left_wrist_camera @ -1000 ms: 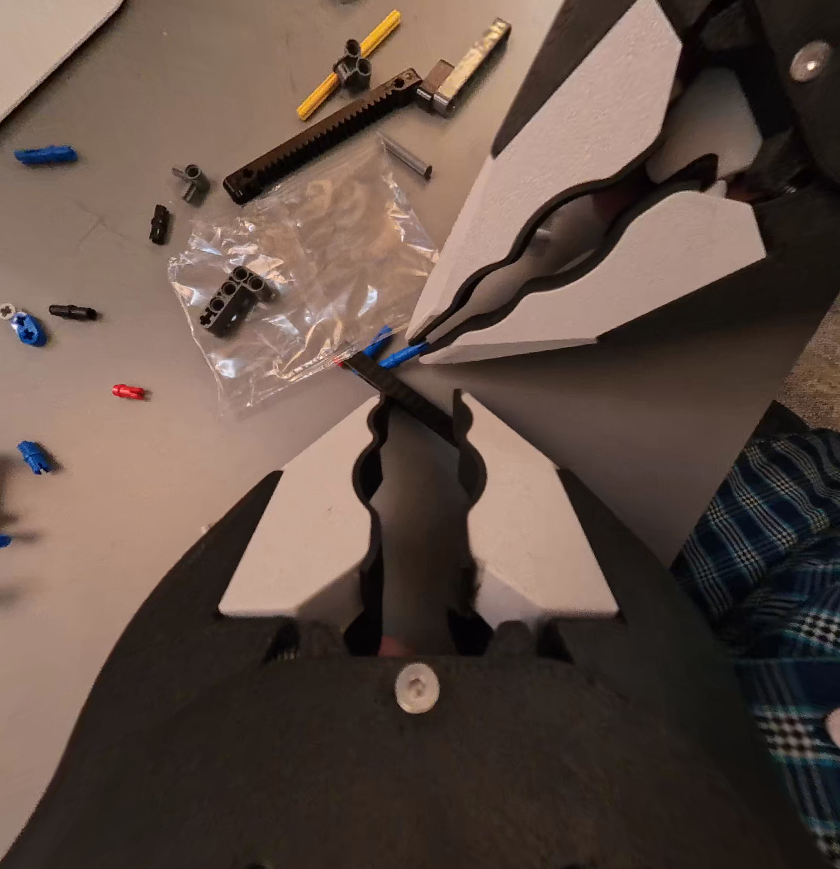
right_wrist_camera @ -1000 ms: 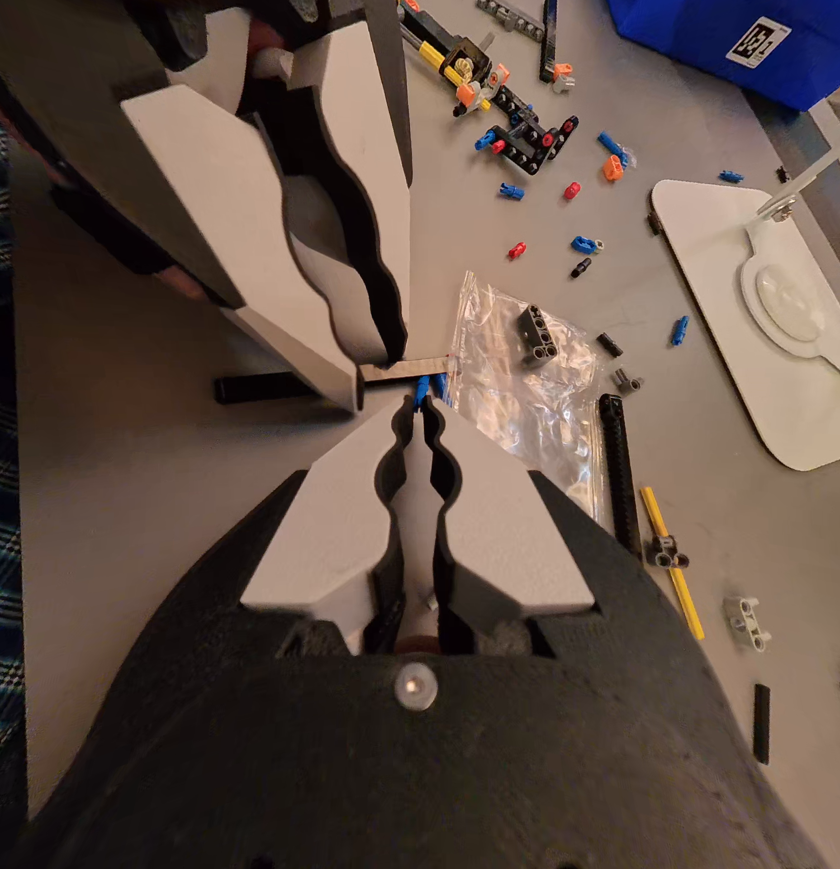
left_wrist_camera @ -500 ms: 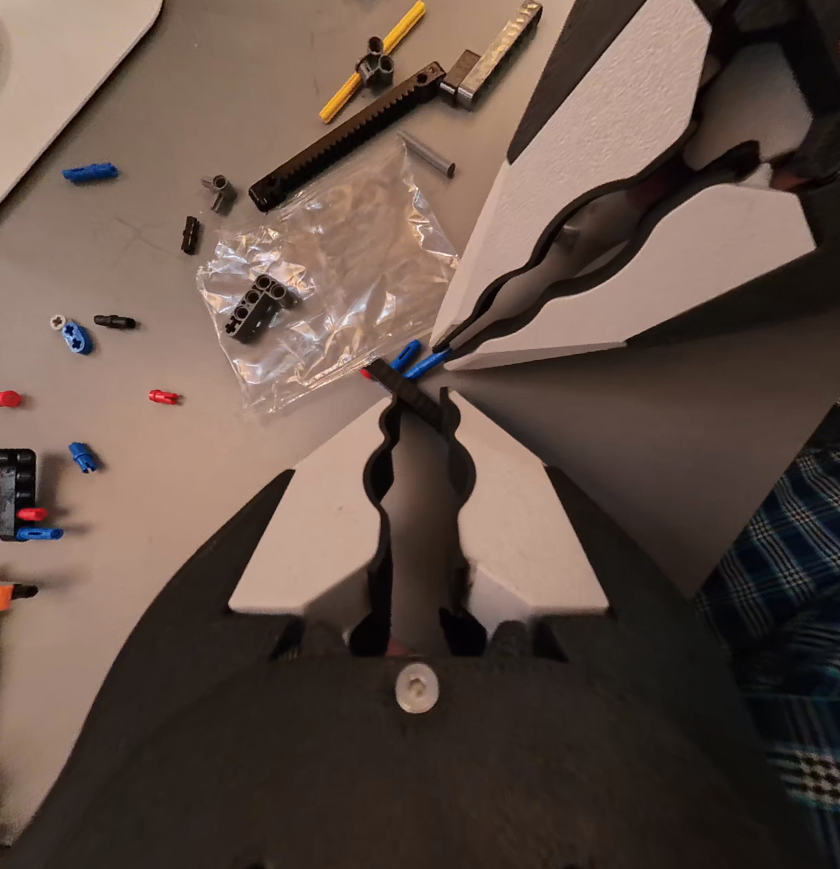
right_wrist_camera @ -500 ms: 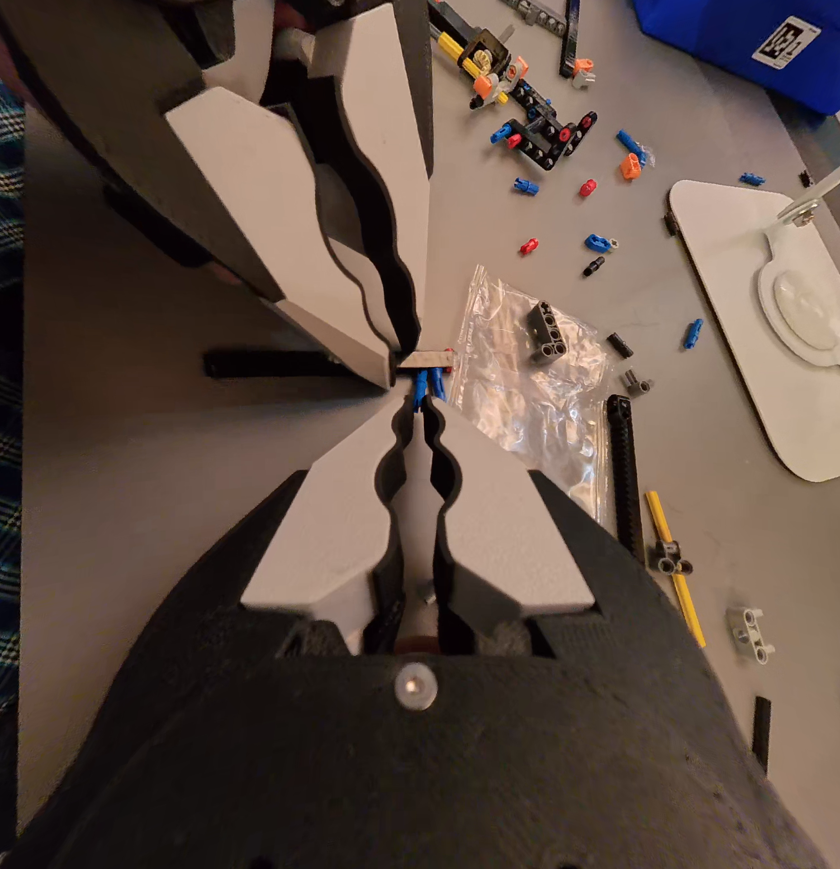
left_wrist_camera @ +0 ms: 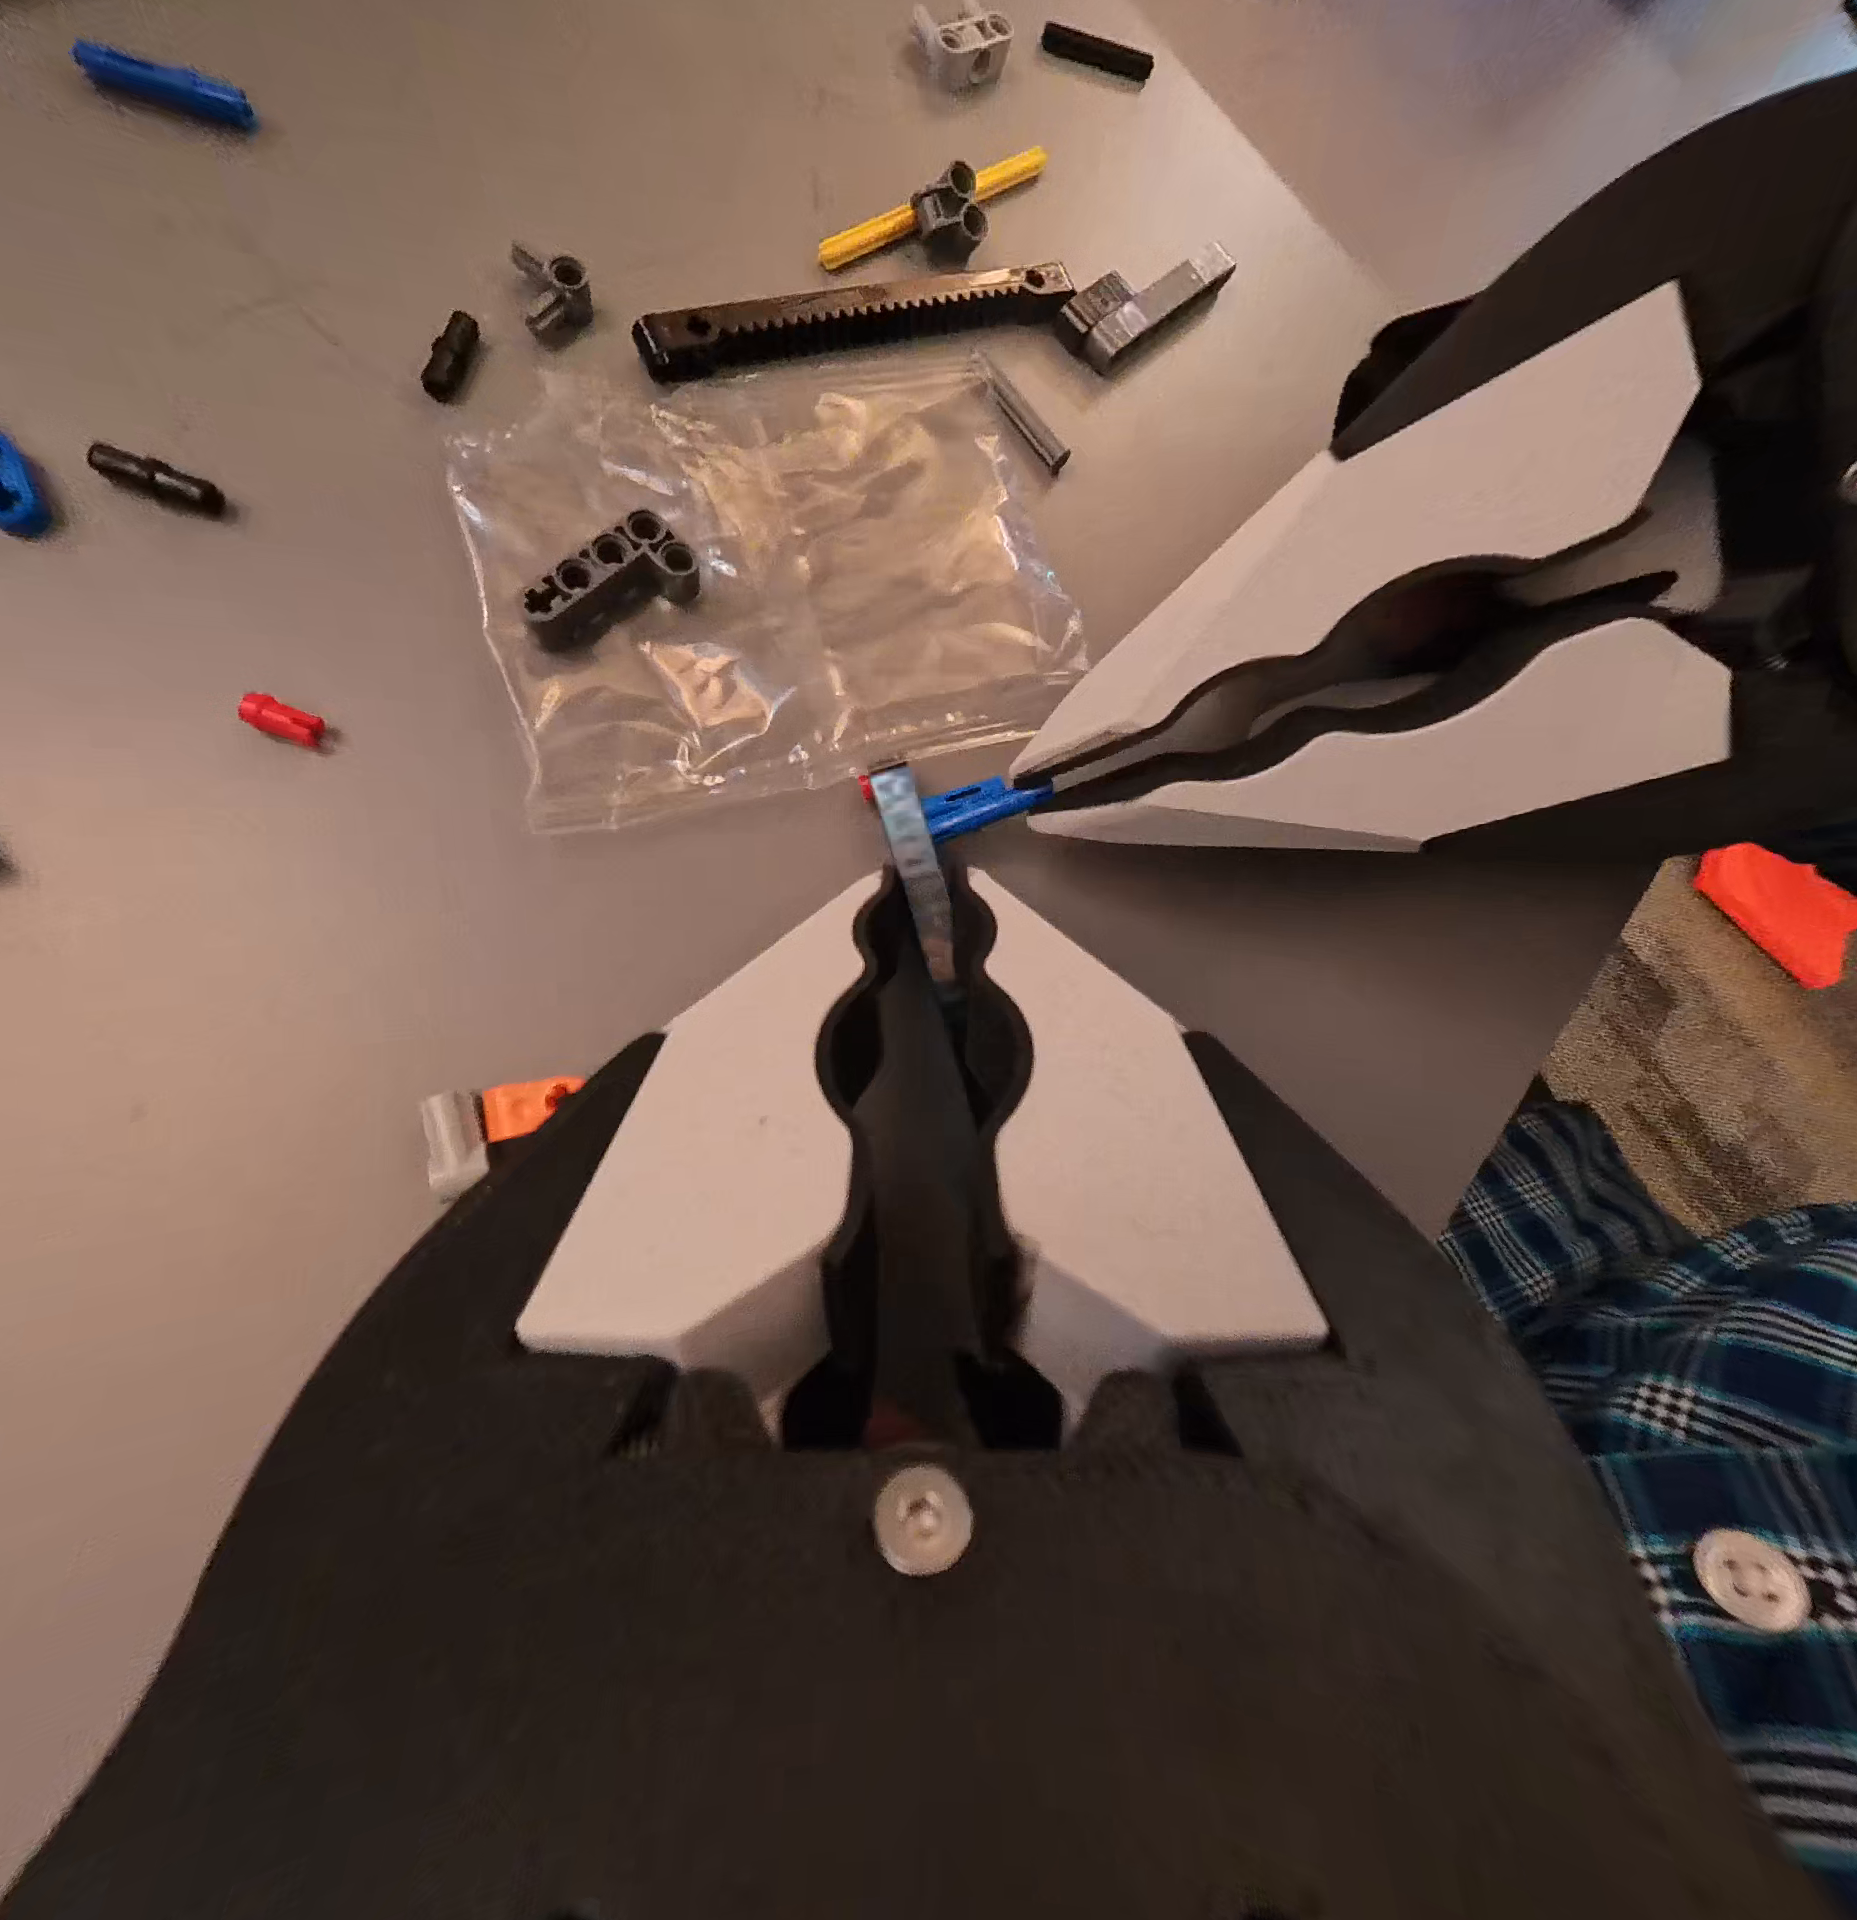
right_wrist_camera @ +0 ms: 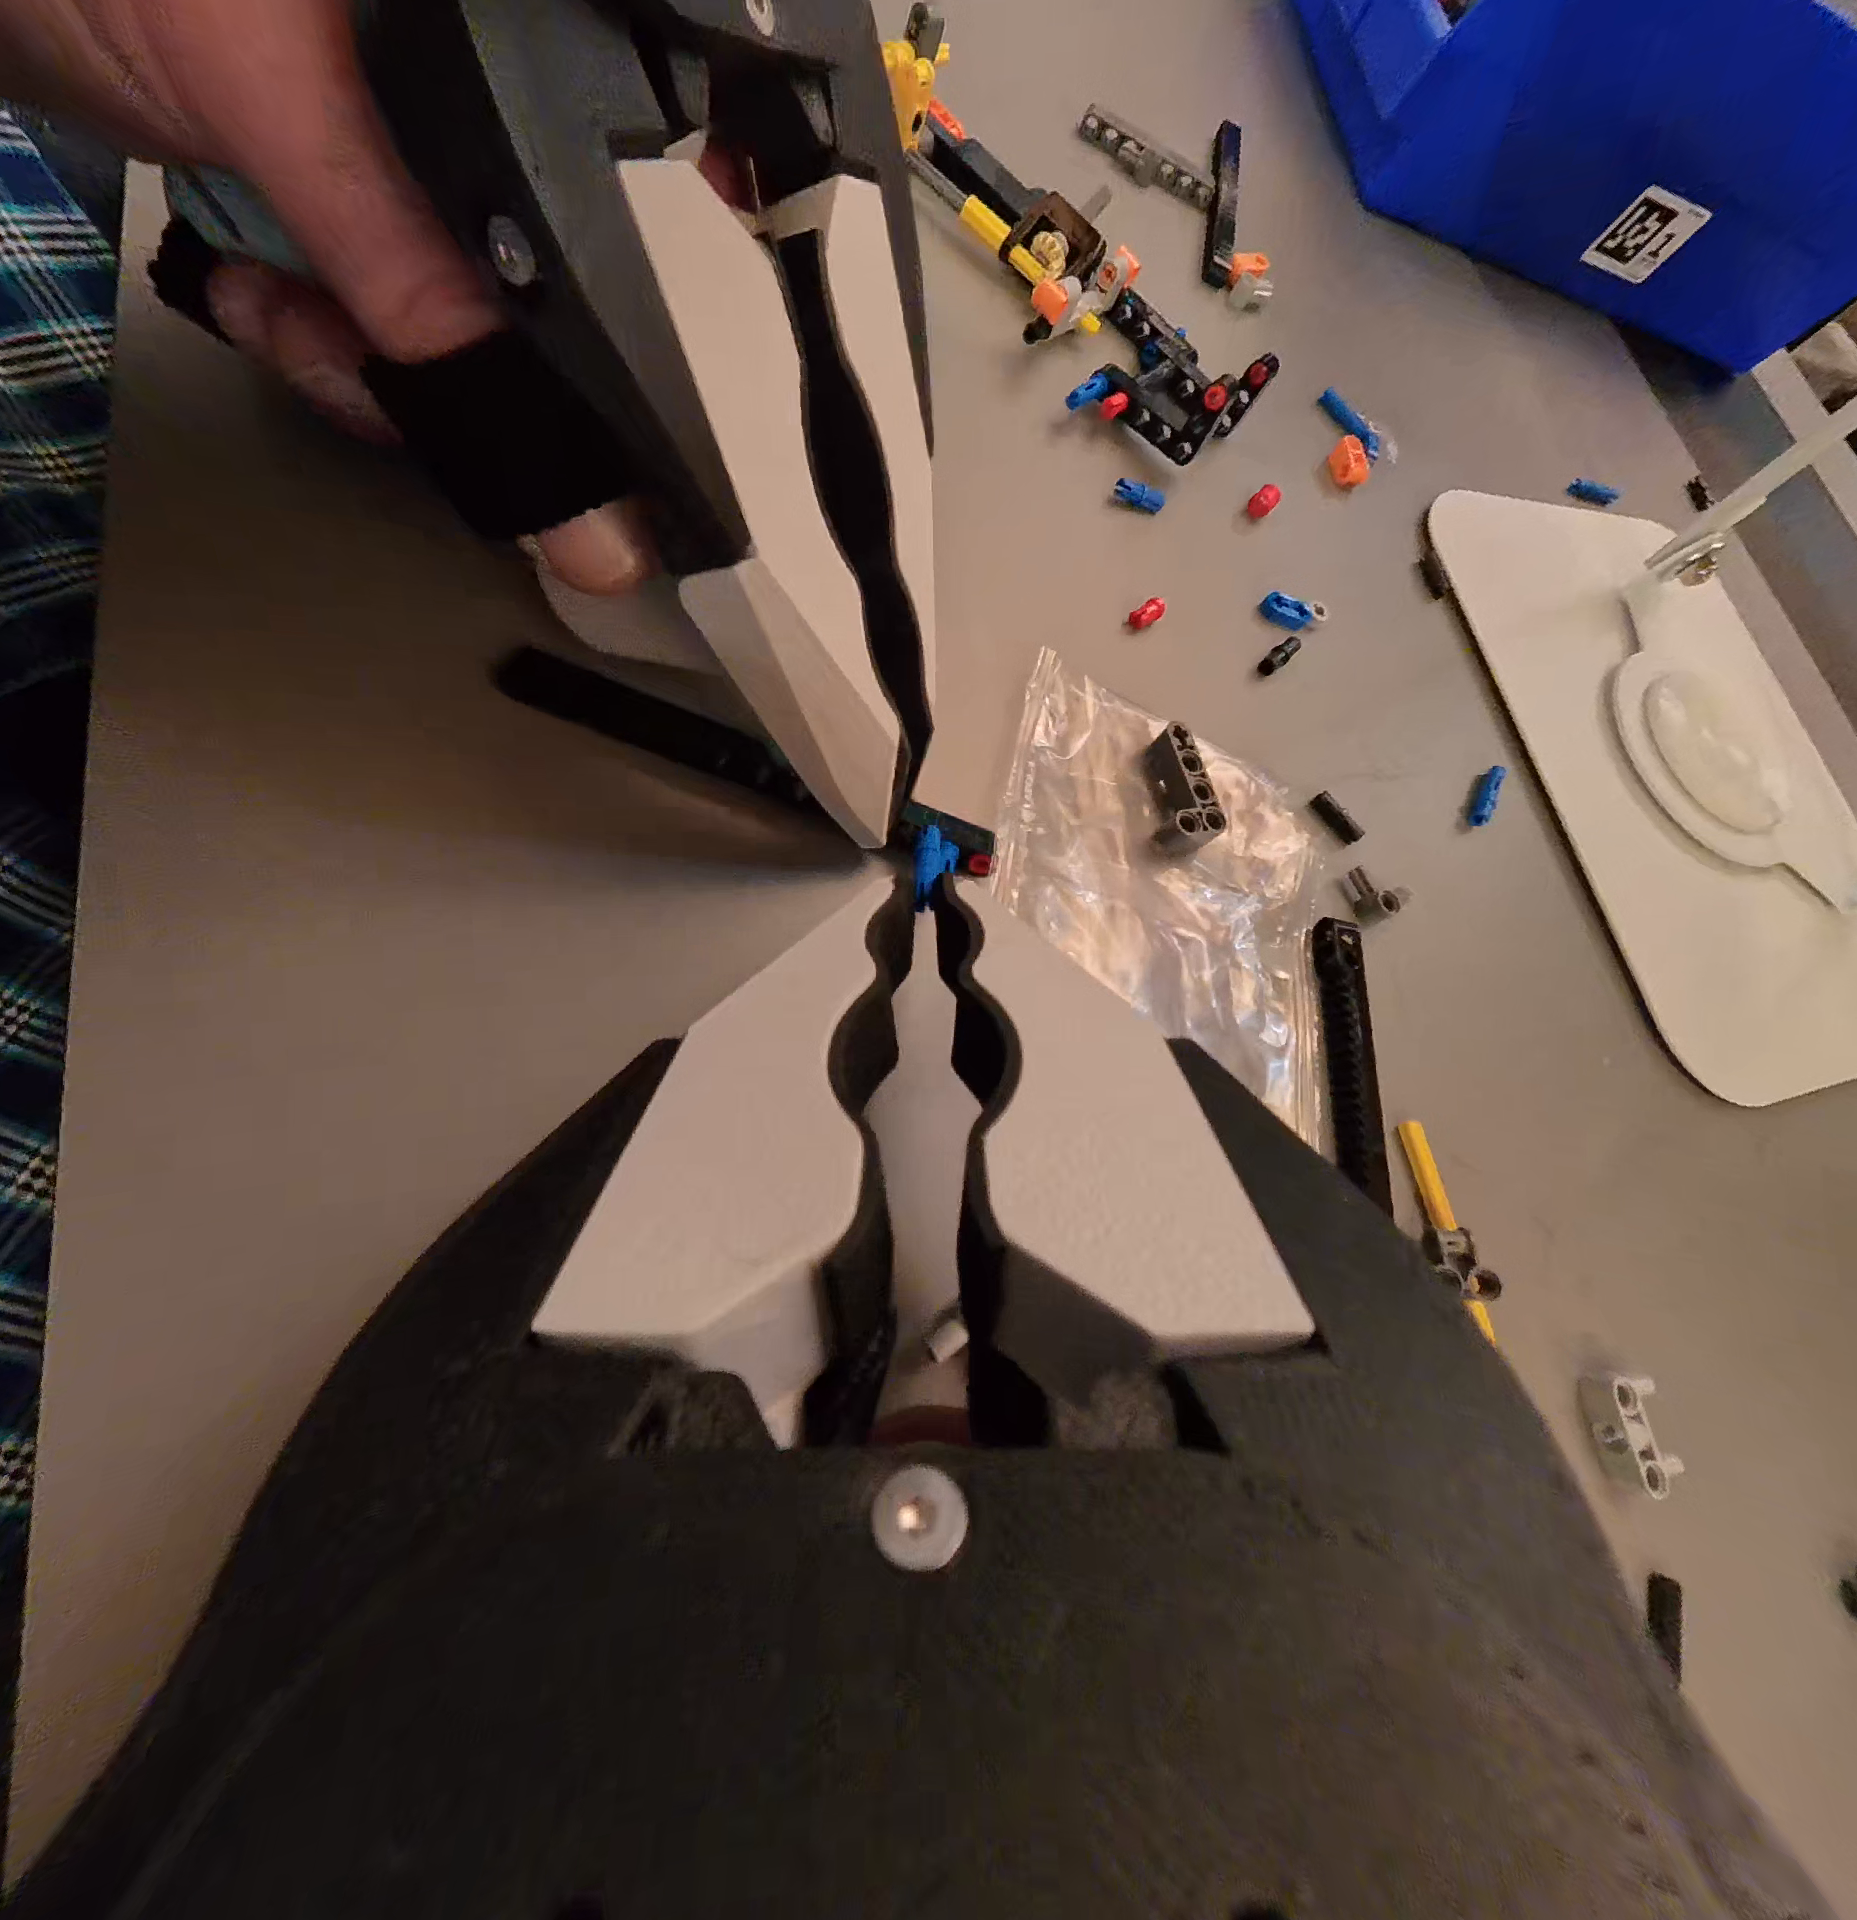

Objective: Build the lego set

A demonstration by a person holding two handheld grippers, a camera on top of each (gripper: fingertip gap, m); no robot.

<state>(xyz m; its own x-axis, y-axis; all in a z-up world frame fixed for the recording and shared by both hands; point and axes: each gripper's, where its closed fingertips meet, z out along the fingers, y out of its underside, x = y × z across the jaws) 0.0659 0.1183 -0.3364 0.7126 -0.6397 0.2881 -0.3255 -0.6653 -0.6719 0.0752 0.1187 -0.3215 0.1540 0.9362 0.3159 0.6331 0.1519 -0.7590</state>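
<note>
The black beam (left_wrist_camera: 919, 904) is pinched in the left tool (left_wrist_camera: 924, 883), its free end poking out past the tips, and the blue pin (left_wrist_camera: 981, 805) is pinched at its tail by the right tool (left_wrist_camera: 1038, 805). A second ago the pin's nose stood just off the beam's end; now it is seen meeting the beam's side squarely, and a red pin (left_wrist_camera: 867, 788) peeks out on the far side. In the right wrist view the blue pin (right_wrist_camera: 929, 857) is shown upright at the tips of the right tool (right_wrist_camera: 924, 904), touching the beam's end (right_wrist_camera: 950, 826) under the left tool (right_wrist_camera: 903, 790). The insertion is judged to be begun, not finished (much of the pin's length is exposed).

The pair has also been carried clear of the plastic bag (left_wrist_camera: 768, 592), which now lies just beyond the joint. Above the bag, the toothed rack (left_wrist_camera: 851, 322) and the yellow axle (left_wrist_camera: 929, 208) are well apart from the work.

The table (left_wrist_camera: 1215, 987) edge runs close on the right, with a plaid sleeve (left_wrist_camera: 1682, 1403) beside it; little room is left that way. Open table is offered to the left and near side, where only an orange-and-grey connector (left_wrist_camera: 498, 1122) lies.
</note>
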